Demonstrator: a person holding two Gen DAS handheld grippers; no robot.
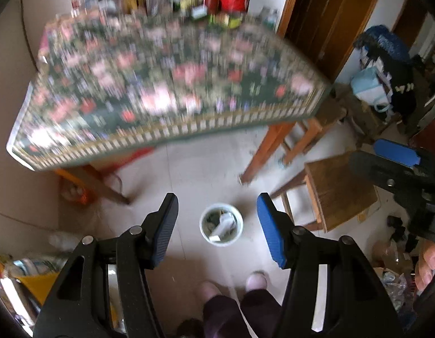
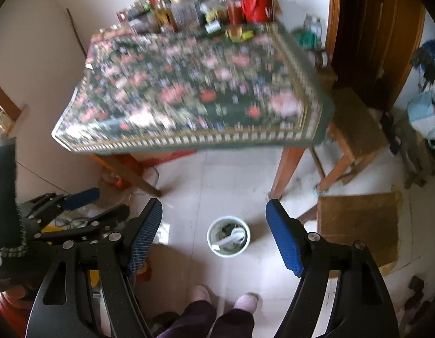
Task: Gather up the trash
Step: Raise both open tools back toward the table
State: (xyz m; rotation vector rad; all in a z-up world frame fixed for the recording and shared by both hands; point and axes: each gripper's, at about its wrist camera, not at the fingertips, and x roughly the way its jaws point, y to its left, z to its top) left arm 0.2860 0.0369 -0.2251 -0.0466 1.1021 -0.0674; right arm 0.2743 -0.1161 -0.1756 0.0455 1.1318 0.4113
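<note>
Both grippers [image 1: 216,225] [image 2: 214,236] gape empty above floor bin [image 1: 221,224] holding trash [image 1: 223,224]

Soft daylight, pretty bright, no harsh shadows. Both views have heavy motion blur, worst on the tablecloth [image 1: 166,84] and bottles [image 2: 189,5]. Floor [image 2: 231,174] has slight glare. Fisheye bends the edges, dark vignette in the corners.

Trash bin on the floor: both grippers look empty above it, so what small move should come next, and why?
Probably swing toward the table to look for more trash. The left gripper and right gripper both stand open with nothing between the fingers, and the trash bin on the floor already holds white scraps. The blurred cloth shows no clear litter, so this is a guess.
</note>
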